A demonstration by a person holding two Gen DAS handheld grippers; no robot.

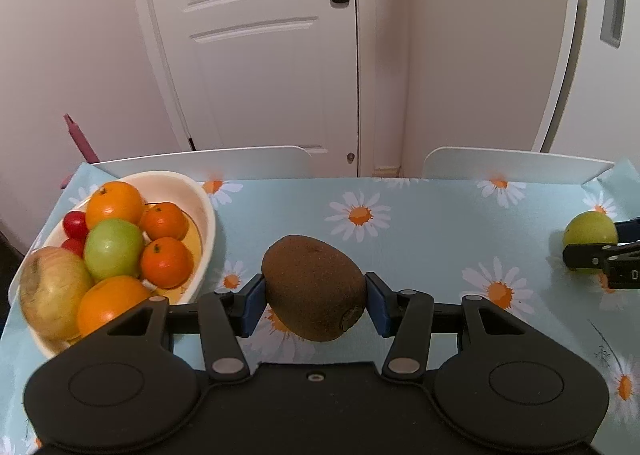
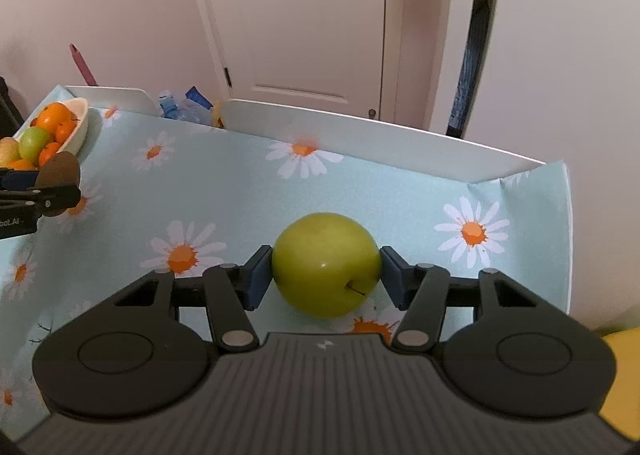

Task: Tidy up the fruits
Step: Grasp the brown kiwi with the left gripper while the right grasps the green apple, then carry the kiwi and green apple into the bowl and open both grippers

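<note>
A pale blue tablecloth (image 1: 420, 215) printed with white and orange daisies is covering the table, and two white chair backs (image 1: 208, 161) are standing against its far edge. Behind them a white panelled door (image 1: 256, 55) with a black handle is sitting in a pinkish wall. A dark pink stick (image 1: 80, 139) is leaning at the far left corner.

The left gripper (image 1: 316, 297) is pinching a brown kiwi (image 1: 314, 287) between its blue pads, both pads pressing against the fruit's sides; the kiwi appears lifted just clear of the cloth, near the middle of the table. The right gripper (image 2: 326, 271) is bracketing a green apple (image 2: 326, 263), stem toward the camera, its left pad touching the skin and its right pad seeming just to meet it. The apple is sitting toward the right side of the table, and whether it is resting on the cloth or raised I cannot tell.

At the far left, a white oval bowl (image 1: 200, 211) is holding nine fruits that I can count: two large oranges (image 1: 115, 204), two smaller tangerines (image 1: 166, 262), one green apple (image 1: 114, 251) in the middle, one yellowish pink-streaked apple (image 1: 52, 291) at the near end, two small red tomatoes (image 1: 75, 224), and a yellow piece, partly hidden, lying beneath them.

In the right wrist view, crumpled clear plastic bottles (image 2: 182, 107) are showing between the chair backs.
</note>
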